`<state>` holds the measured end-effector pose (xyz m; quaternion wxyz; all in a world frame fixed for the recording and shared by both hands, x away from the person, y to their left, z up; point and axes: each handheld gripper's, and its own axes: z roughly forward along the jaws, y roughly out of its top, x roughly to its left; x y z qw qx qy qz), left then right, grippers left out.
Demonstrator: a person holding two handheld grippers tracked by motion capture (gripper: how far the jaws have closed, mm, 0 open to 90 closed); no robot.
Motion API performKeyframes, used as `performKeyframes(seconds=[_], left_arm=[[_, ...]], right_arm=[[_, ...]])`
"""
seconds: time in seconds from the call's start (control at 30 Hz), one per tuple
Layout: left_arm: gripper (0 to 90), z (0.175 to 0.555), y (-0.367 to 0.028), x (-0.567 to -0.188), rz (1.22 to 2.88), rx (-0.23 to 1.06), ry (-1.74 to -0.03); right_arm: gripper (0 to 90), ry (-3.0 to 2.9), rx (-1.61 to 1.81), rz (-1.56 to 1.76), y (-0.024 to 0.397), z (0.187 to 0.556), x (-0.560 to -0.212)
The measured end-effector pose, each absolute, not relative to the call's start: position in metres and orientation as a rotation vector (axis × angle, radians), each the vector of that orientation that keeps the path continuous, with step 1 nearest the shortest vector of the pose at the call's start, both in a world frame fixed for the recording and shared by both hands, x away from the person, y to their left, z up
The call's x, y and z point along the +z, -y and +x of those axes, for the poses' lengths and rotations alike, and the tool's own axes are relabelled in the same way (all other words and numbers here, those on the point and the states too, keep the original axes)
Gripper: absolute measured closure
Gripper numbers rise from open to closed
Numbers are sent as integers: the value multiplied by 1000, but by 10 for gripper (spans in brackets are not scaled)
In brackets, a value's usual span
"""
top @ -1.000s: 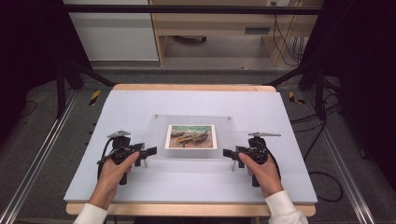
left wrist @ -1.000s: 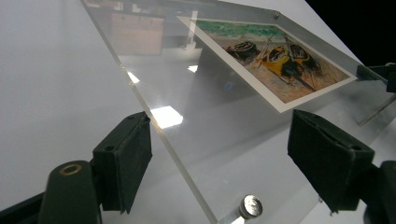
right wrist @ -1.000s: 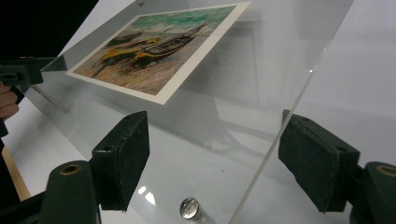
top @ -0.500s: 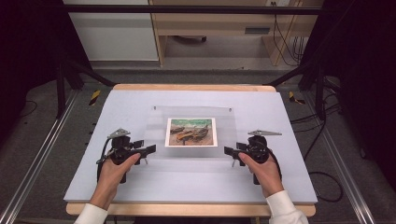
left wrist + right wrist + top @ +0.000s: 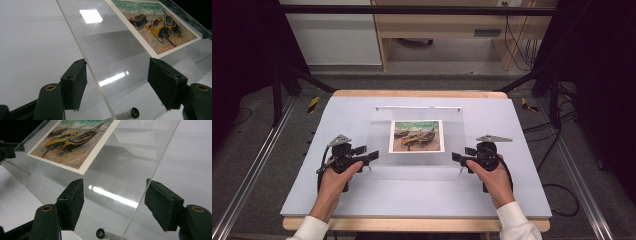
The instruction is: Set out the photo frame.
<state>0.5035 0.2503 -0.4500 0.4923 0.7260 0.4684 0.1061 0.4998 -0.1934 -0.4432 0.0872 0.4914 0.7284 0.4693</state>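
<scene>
Clear acrylic frame [image 5: 418,142] bearing an unlabelled boat painting [image 5: 417,136] rests on the surface [image 5: 362,200]; left claw [image 5: 371,156] and right claw [image 5: 456,158] straddle its side edges, both open, gripping nothing.

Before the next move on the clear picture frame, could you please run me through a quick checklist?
1. Left gripper jaws open, straddling the acrylic frame's left edge: ok.
2. Right gripper jaws open, straddling its right edge: ok.
3. Pads clamped on the panel: not ok, gaps show on both.
4. Boat picture centred between the grippers: ok.
5. Frame's near edge off the table: cannot tell.
</scene>
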Motion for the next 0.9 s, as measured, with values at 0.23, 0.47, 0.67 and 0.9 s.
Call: performKeyframes(seconds=[0.23,0.47,0.67,0.9], left_arm=[[333,498,-250,-450,1764,286,-1115],[347,495,-250,-449,1768,300,-1112],[358,495,-250,-448,1761,306,-1118],[358,503,-250,-450,1744,297,-1132]], right_arm=[[326,-2180,1385,1423,194,494,-444],[341,-2173,1382,1409,194,489,-444],[346,-2174,1385,1404,195,489,-444],[347,-2169,1402,1425,196,497,-445]])
